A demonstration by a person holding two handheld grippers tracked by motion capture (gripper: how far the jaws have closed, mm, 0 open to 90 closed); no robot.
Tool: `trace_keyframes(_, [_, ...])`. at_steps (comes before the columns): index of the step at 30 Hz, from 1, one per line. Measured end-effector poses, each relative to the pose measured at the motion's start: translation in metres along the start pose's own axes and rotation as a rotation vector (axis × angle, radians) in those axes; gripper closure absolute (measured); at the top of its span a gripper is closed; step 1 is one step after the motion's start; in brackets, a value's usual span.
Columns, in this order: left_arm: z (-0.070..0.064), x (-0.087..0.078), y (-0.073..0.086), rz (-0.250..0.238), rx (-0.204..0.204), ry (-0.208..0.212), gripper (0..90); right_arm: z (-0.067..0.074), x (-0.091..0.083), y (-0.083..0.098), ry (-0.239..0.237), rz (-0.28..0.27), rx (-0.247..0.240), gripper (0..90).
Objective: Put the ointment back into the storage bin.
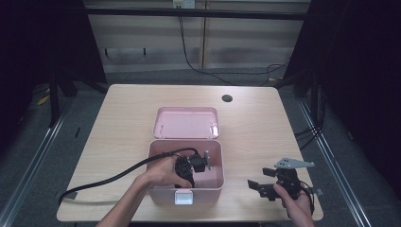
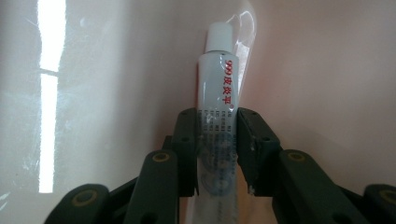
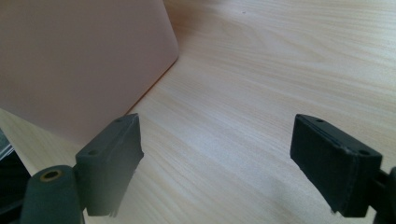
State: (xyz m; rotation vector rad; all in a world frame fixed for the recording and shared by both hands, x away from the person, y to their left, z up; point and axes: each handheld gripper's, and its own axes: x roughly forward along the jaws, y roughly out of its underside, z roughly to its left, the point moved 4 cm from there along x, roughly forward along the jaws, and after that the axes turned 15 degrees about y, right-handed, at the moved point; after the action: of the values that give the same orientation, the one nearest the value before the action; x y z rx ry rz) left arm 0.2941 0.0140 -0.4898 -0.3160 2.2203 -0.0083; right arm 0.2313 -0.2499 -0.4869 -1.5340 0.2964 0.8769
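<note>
Left gripper (image 2: 215, 154) clamped across a white capped plastic tube (image 2: 218, 93), whose long axis runs straight ahead, inside the pink plastic box (image 1: 156, 156); right gripper (image 3: 233, 163) jaws apart, empty, beside it.

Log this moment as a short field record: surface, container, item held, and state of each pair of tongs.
surface: wooden table
container: pink box, lid open and lying flat behind it
item held: white ointment tube with white cap
left tongs: inside the box, shut on the tube
right tongs: open, nothing between them, over the table beside the box
</note>
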Motion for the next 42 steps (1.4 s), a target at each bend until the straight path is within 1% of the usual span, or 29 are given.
trace_keyframes(1, [0.000, 0.000, 0.000, -0.006, -0.005, 0.001, 69.2, 0.000, 0.000, 0.000, 0.001, 0.001, 0.000, 16.1])
trace_keyframes(5, [0.000, -0.001, -0.001, -0.012, -0.003, 0.005, 67.3, 0.000, 0.000, 0.000, 0.000, 0.000, 0.000, 16.1])
trace_keyframes(11, [-0.002, -0.006, -0.001, -0.048, -0.013, -0.002, 64.6, 0.000, 0.000, 0.000, 0.000, 0.001, 0.000, 16.1])
trace_keyframes(15, [-0.006, -0.012, -0.002, -0.077, -0.001, 0.003, 64.2, 0.000, 0.000, 0.000, 0.000, 0.000, 0.000, 16.1])
trace_keyframes(16, [-0.007, -0.013, -0.001, -0.078, 0.000, -0.001, 64.3, 0.000, 0.000, 0.000, 0.000, 0.000, 0.000, 16.1])
trace_keyframes(17, [-0.007, -0.015, -0.001, -0.080, 0.000, -0.013, 64.3, 0.000, 0.000, 0.000, 0.001, 0.000, -0.001, 16.1])
trace_keyframes(18, [-0.008, -0.016, -0.001, -0.092, -0.004, -0.020, 64.4, 0.000, 0.000, 0.000, 0.001, 0.000, -0.002, 16.1])
trace_keyframes(19, [-0.009, -0.018, 0.000, -0.104, 0.002, -0.020, 64.5, 0.000, -0.001, 0.000, 0.000, 0.000, -0.001, 16.1])
trace_keyframes(20, [-0.009, -0.019, 0.000, -0.105, 0.010, -0.019, 64.5, 0.000, -0.001, 0.000, 0.000, -0.001, -0.001, 16.1])
trace_keyframes(21, [-0.011, -0.021, 0.000, -0.113, 0.008, -0.024, 64.5, 0.000, -0.001, 0.000, 0.001, -0.001, -0.001, 16.1])
trace_keyframes(22, [-0.012, -0.022, 0.000, -0.132, 0.008, -0.027, 64.6, 0.000, -0.001, 0.000, 0.001, -0.001, -0.002, 16.1])
trace_keyframes(24, [-0.014, -0.027, 0.001, -0.139, 0.024, -0.031, 64.6, 0.000, -0.001, 0.000, 0.002, -0.001, -0.003, 16.1])
trace_keyframes(25, [-0.016, -0.028, 0.001, -0.157, 0.019, -0.031, 64.6, 0.000, 0.000, 0.000, 0.003, -0.001, -0.003, 16.1])
trace_keyframes(26, [-0.016, -0.031, 0.002, -0.151, 0.025, -0.031, 64.6, 0.000, -0.001, 0.000, 0.000, -0.001, -0.002, 16.1])
trace_keyframes(27, [-0.018, -0.032, 0.002, -0.172, 0.019, -0.036, 64.6, 0.000, -0.001, 0.000, 0.001, -0.001, -0.003, 16.1])
trace_keyframes(28, [-0.018, -0.034, 0.003, -0.172, 0.023, -0.039, 64.5, 0.000, -0.001, 0.000, 0.002, -0.001, -0.003, 16.1])
trace_keyframes(34, [-0.026, -0.042, 0.006, -0.210, 0.030, -0.054, 64.5, 0.000, -0.001, 0.000, 0.002, 0.000, -0.003, 16.2])
trace_keyframes(36, [-0.027, -0.046, 0.007, -0.207, 0.041, -0.059, 64.6, 0.000, -0.001, 0.000, 0.001, 0.000, -0.003, 16.1])
trace_keyframes(37, [-0.028, -0.047, 0.007, -0.221, 0.039, -0.059, 64.6, 0.000, -0.001, 0.000, 0.001, -0.001, -0.004, 16.1])
trace_keyframes(40, [-0.030, -0.050, 0.008, -0.228, 0.046, -0.064, 64.5, 0.000, -0.001, 0.000, 0.001, -0.001, -0.004, 16.1])
trace_keyframes(42, [-0.032, -0.053, 0.009, -0.246, 0.039, -0.070, 63.6, 0.000, -0.001, 0.000, 0.000, -0.001, -0.003, 16.1])
